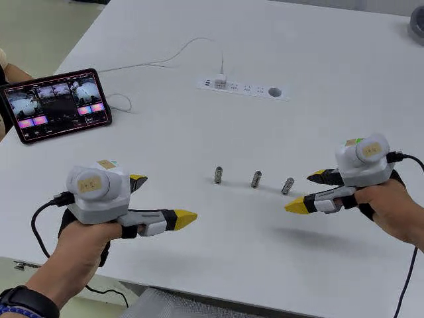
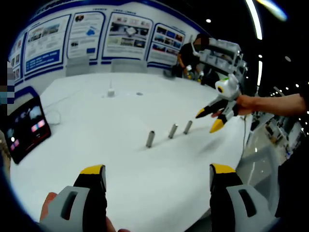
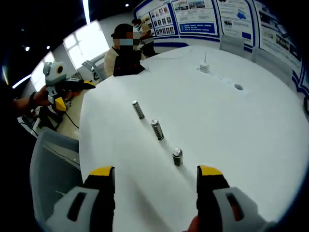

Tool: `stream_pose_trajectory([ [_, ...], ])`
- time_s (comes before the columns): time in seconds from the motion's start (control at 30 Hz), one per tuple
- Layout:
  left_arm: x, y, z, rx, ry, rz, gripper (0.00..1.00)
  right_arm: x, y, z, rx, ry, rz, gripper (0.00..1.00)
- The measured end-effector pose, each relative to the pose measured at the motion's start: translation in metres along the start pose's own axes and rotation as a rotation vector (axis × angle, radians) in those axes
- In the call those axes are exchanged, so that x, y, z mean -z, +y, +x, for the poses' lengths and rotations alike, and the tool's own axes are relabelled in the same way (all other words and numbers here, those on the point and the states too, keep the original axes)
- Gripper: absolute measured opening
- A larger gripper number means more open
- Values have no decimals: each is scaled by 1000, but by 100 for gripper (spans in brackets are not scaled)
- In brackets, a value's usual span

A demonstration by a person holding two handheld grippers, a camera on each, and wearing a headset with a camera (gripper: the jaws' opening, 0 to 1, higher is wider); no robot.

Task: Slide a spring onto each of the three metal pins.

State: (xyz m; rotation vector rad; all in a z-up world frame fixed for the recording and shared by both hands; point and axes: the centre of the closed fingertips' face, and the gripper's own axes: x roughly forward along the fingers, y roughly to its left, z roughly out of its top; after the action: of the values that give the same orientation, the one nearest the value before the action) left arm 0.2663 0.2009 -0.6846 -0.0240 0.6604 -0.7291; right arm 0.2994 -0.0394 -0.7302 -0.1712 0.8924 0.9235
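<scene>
Now three pins (image 1: 256, 179) stand in a row on the table (image 1: 232, 252), three springs (image 1: 218, 175) on them; left gripper (image 1: 163, 197) and right gripper (image 1: 303, 191) hover, jaws spread, empty.

The left gripper view blurs the pins (image 2: 172, 131) smooth.

The left gripper (image 1: 161, 198) and the right gripper (image 1: 307, 190) are alike: a pale grey plastic body, black jaw sections with grey inserts, and bright yellow wedge tips. A thin black left cable (image 1: 38, 225) runs from the left one's rear, and a black right cable (image 1: 412, 258) from the right's. The left wrist wears a black wristband (image 1: 30, 299) beside a blue bracelet (image 1: 14, 310).
</scene>
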Motion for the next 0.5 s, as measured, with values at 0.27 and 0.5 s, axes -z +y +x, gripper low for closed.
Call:
stream_pose_trajectory([
  [0.27, -5, 0, 5, 17, 0, 12, 90, -4, 4, -8, 20, -91, 80, 74],
  [0.5, -9, -1, 8, 29, -3, 19, 89, -3, 12, -16, 32, -196, 167, 76],
])
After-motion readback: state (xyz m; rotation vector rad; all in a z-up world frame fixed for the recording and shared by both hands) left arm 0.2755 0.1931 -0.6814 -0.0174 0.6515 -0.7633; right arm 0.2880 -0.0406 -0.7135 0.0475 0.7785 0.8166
